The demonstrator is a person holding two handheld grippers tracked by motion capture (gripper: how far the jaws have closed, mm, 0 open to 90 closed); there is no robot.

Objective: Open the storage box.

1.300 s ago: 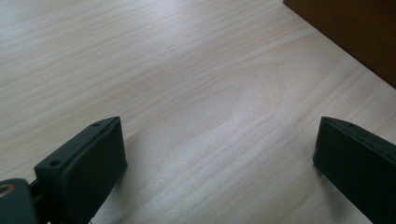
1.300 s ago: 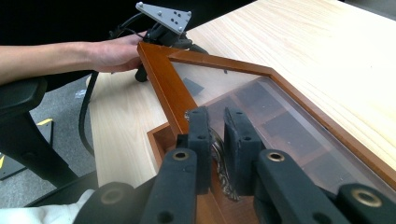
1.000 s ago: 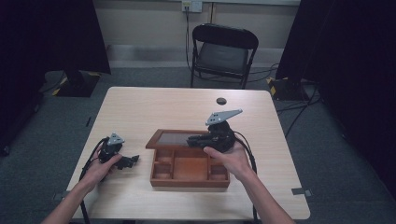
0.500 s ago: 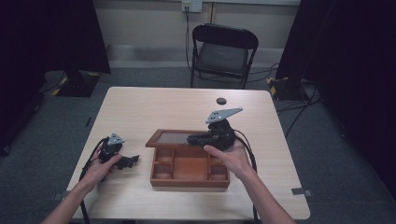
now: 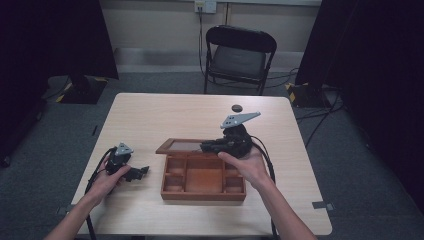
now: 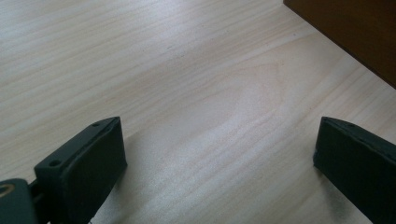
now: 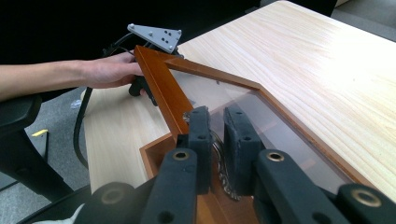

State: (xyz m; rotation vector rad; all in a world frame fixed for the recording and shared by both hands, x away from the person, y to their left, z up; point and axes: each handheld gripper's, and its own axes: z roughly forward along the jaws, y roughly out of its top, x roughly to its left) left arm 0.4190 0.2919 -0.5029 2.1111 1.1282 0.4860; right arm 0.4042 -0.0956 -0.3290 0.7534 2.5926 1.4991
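Note:
A brown wooden box (image 5: pixel 204 192) with several compartments sits at the table's middle. Its glass-paned lid (image 5: pixel 184 146) (image 7: pixel 261 116) is swung open to the far side. My right gripper (image 5: pixel 208 146) (image 7: pixel 217 114) reaches over the box's back edge by the lid, jaws nearly together on a silvery chain-like piece (image 7: pixel 219 168); what that piece is I cannot tell. Left of the box, my left gripper (image 5: pixel 139 172) (image 6: pixel 219 149) rests low on the table, open, with bare wood between its jaws. The box's side (image 6: pixel 355 37) shows at upper right in the left gripper view.
A small black round object (image 5: pixel 236 107) lies on the far part of the light wooden table (image 5: pixel 150 115). A black folding chair (image 5: pixel 239 55) stands beyond the far edge. Cables trail from both grippers toward the near edge.

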